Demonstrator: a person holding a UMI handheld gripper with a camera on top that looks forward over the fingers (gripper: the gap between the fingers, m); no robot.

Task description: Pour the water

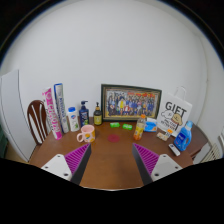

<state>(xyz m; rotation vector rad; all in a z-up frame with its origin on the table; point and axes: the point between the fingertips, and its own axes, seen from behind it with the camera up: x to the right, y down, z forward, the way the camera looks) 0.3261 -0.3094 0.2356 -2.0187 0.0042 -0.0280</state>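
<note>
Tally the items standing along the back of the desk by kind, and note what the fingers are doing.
Bottles and tubes: 4, including a white bottle and a dark pump bottle
Mugs: 1, the pink mug
Framed pictures: 1, the framed photo
Boxes: 2, the white box and the blue carton
Total: 8
The gripper has its fingers open, short of everything.

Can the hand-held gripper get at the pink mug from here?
Probably yes. The hand-held gripper is open, and the pink mug stands beyond its fingers with bare table between them.
</note>
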